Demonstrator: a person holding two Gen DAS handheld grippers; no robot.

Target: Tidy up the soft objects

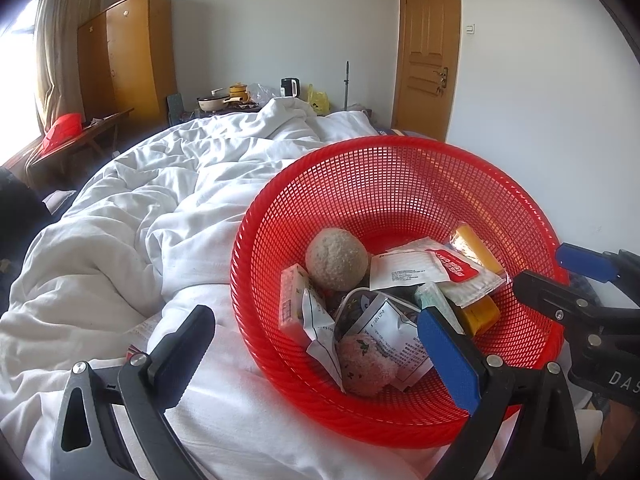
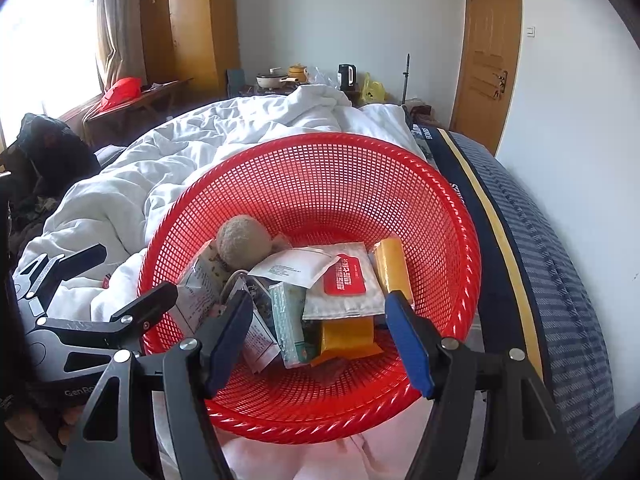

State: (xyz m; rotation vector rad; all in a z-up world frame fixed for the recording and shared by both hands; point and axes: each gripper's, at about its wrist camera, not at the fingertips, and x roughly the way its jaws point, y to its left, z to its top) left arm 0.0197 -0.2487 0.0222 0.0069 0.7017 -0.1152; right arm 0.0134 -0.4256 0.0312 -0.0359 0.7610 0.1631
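A red mesh basket [image 1: 400,184] [image 2: 320,184] stands tilted on a white duvet [image 1: 160,208]. In it lie a beige fuzzy ball [image 1: 337,259] [image 2: 244,240], a pink plush [image 1: 366,366], white and red sachets [image 1: 432,270] [image 2: 340,280], tissue packs [image 1: 292,300] [image 2: 290,320] and yellow packets [image 1: 478,246] [image 2: 392,266]. My left gripper [image 1: 316,356] is open and empty, its jaws straddling the basket's near left rim. My right gripper [image 2: 320,344] is open and empty over the basket's near side; it also shows in the left wrist view [image 1: 560,276].
The duvet covers the bed; a blue striped mattress edge [image 2: 540,260] runs along the right. Wooden wardrobe [image 1: 128,56], a low table with pots and a kettle [image 1: 240,98], a door [image 1: 428,48] and a desk by the window [image 1: 80,132] stand beyond.
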